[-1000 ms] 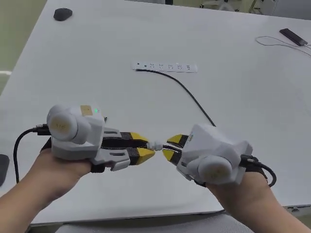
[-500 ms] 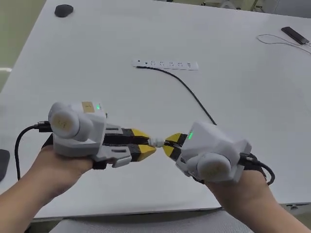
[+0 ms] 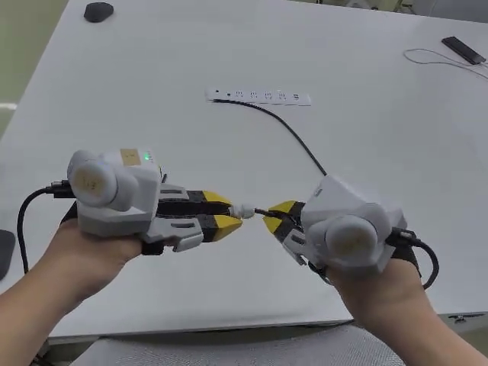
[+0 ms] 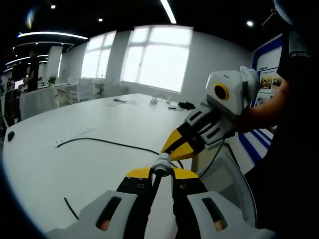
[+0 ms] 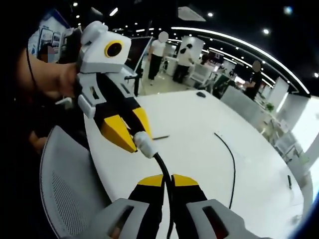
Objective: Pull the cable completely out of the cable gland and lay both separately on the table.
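Note:
Above the near part of the white table [image 3: 152, 91], my left gripper [image 3: 232, 216] is shut on the small white cable gland [image 3: 244, 210]. A short stretch of black cable [image 3: 261, 213] runs from the gland to my right gripper [image 3: 276, 218], which is shut on it. In the left gripper view the gland [image 4: 162, 163] sits between the yellow tips of the left gripper [image 4: 161, 172], and the right gripper [image 4: 199, 132] faces it. In the right gripper view the cable [image 5: 163, 169] leaves the right gripper [image 5: 167, 178] and enters the gland [image 5: 143, 143], held by the left gripper [image 5: 124, 129].
A white power strip [image 3: 258, 97] lies mid-table, and its black cord [image 3: 293, 137] runs toward the right gripper. A dark object [image 3: 97, 11] sits far left, a dark device [image 3: 461, 49] with a thin white wire [image 3: 438, 57] far right. A grey chair [image 3: 229, 352] stands below the table's front edge.
The two grippers have drawn slightly apart, the right one moving right. A short length of black cable now shows between the gland and the right gripper.

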Available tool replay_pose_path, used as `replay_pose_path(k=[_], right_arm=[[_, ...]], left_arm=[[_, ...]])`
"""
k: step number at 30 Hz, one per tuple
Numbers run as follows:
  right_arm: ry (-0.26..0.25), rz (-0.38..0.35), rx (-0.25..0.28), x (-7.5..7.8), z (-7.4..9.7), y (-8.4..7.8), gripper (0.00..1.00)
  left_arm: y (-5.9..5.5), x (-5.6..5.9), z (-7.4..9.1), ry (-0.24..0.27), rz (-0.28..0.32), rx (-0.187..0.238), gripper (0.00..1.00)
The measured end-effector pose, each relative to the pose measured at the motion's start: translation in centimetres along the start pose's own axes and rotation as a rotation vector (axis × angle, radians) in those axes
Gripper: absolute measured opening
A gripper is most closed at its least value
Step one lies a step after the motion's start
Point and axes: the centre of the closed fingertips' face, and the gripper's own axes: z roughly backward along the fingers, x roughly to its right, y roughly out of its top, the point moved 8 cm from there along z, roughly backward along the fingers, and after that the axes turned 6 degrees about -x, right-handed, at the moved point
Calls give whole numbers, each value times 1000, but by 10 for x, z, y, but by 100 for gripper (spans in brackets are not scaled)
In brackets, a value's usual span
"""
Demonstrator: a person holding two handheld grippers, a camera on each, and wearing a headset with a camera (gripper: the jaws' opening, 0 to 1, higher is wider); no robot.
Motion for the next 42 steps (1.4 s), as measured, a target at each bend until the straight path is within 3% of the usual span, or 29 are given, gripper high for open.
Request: replay_pose_path(k=[12, 26, 32, 42], right_arm=[[-17, -133, -26, 9, -4, -20, 0], [-47, -397, -77, 32, -11, -76, 0], [-33, -481, -87, 32, -14, -88, 0], [-14, -457, -83, 32, -11, -86, 0]], left_arm=[[-1, 2, 0, 3, 1, -2, 14], [0, 2, 2, 8, 6, 6, 15], [0, 3, 1, 6, 4, 2, 15], [2, 0, -1, 12, 5, 1, 15]])
